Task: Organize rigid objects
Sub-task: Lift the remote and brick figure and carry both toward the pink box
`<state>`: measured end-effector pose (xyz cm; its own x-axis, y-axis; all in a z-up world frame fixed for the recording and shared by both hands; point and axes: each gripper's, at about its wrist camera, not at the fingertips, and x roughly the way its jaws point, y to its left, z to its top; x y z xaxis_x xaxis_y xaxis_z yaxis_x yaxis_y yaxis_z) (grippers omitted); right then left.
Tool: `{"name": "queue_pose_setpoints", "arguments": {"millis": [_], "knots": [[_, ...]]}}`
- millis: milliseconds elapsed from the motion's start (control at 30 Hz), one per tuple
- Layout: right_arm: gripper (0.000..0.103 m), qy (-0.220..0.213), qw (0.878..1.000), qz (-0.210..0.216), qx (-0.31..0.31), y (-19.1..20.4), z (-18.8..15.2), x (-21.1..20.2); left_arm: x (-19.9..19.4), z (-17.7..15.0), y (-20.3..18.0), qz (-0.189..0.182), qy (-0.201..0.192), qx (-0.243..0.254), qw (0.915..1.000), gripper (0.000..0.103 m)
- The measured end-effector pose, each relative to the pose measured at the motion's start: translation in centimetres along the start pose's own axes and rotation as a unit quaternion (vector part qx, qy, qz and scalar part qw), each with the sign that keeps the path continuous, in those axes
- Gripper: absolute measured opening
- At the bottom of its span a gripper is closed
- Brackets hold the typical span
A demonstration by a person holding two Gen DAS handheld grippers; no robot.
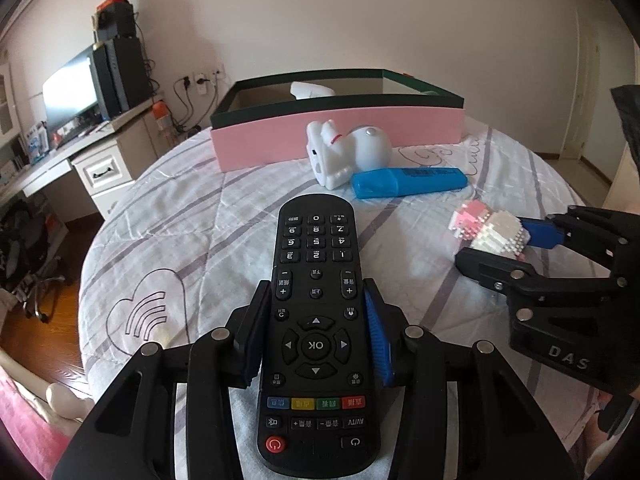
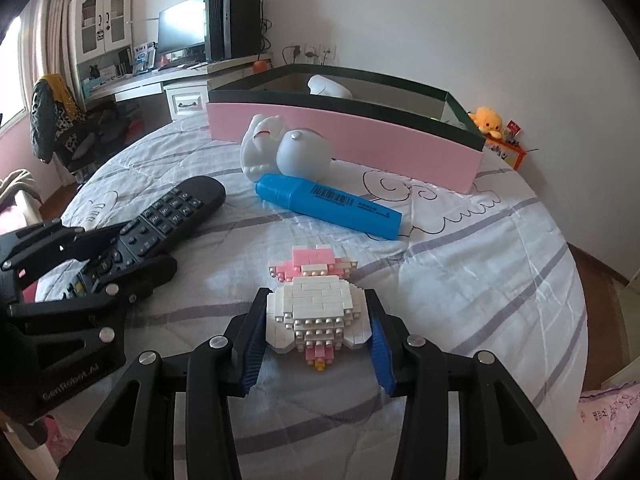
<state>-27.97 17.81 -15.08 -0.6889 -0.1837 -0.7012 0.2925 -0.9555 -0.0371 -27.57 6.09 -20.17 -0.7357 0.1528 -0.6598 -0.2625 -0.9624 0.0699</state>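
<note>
- My left claw (image 1: 316,328) pinches one flat black remote (image 1: 316,320) on the quilted bed (image 1: 180,208).
- My right claw (image 2: 318,332) pinches one knobbly brick figure (image 2: 316,304), mid-bed.
- One smooth blue marker (image 2: 328,200) and one glossy white toy (image 2: 286,152) lie beside the pink box (image 2: 360,140).

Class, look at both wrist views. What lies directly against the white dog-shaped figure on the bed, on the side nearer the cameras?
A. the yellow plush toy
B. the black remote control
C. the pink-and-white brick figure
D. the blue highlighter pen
D: the blue highlighter lies right against the white dog figure, while the remote and the brick figure sit apart, each between a gripper's fingers.
</note>
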Motion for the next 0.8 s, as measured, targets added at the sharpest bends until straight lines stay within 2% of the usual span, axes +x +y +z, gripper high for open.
{"name": "queue_pose_setpoints", "arguments": {"millis": [167,300,433,667,800], "knots": [[0.046,-0.014,0.999,0.02,0.022,-0.8,0.0,-0.5,-0.4,-0.2,0.1,0.013,-0.001,-0.006,0.9999,0.044],[0.046,-0.044,0.996,0.057,0.056,-1.5,-0.2,-1.6,-1.1,-0.2,0.6,0.021,0.0,-0.015,0.9997,0.044],[0.046,-0.063,0.992,0.088,0.067,-1.2,-0.2,-2.6,-2.9,0.2,1.1,0.029,-0.024,-0.02,0.9991,0.044],[0.046,-0.104,0.989,0.087,0.059,-0.7,1.2,-5.1,-5.9,1.6,1.6,0.027,-0.066,-0.016,0.9973,0.044],[0.046,-0.139,0.987,0.067,0.046,-0.5,2.1,-7.0,-7.5,2.6,1.8,0.031,-0.09,-0.016,0.9954,0.044]]}}
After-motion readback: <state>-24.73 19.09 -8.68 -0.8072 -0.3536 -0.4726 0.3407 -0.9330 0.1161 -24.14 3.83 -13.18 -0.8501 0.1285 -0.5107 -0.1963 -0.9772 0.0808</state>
